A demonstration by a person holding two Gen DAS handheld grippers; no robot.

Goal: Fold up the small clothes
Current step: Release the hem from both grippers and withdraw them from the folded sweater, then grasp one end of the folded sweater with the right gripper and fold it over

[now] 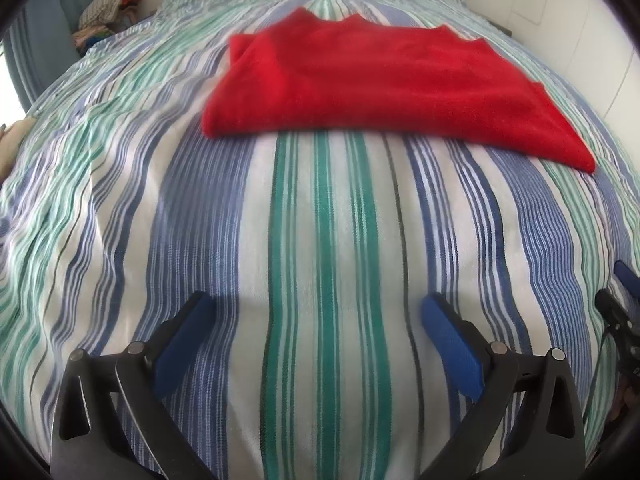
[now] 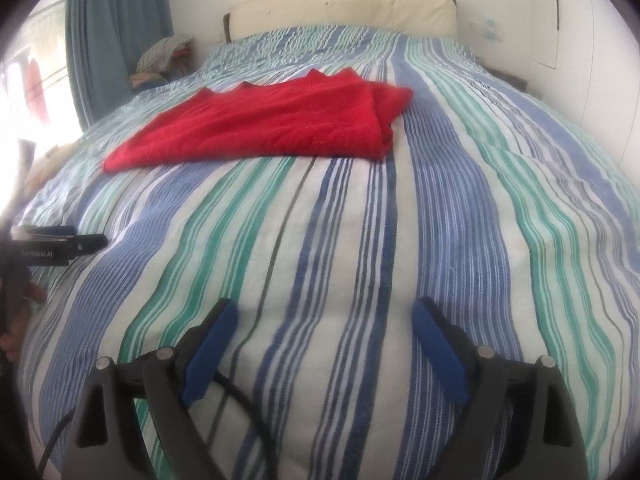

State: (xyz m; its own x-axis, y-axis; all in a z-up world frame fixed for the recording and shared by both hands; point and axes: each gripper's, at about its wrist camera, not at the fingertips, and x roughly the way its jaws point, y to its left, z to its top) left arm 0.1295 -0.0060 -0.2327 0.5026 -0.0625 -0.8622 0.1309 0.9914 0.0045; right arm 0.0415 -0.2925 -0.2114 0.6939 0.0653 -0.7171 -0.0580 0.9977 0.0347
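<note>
A red knitted garment [image 1: 372, 84] lies folded flat on the striped bedspread [image 1: 320, 240], ahead of both grippers; it also shows in the right wrist view [image 2: 272, 124]. My left gripper [image 1: 316, 312] is open and empty, hovering over the bedspread well short of the garment. My right gripper [image 2: 324, 316] is open and empty too, equally far back from it. The right gripper's tip [image 1: 624, 280] shows at the right edge of the left wrist view. The left gripper's body [image 2: 56, 246] shows at the left edge of the right wrist view.
A pile of clothes [image 2: 164, 60] sits beside the bed at the far left, next to a blue curtain [image 2: 116, 36]. A cream headboard [image 2: 344, 8] closes the far end. A white wall and cupboards [image 2: 580, 60] run along the right.
</note>
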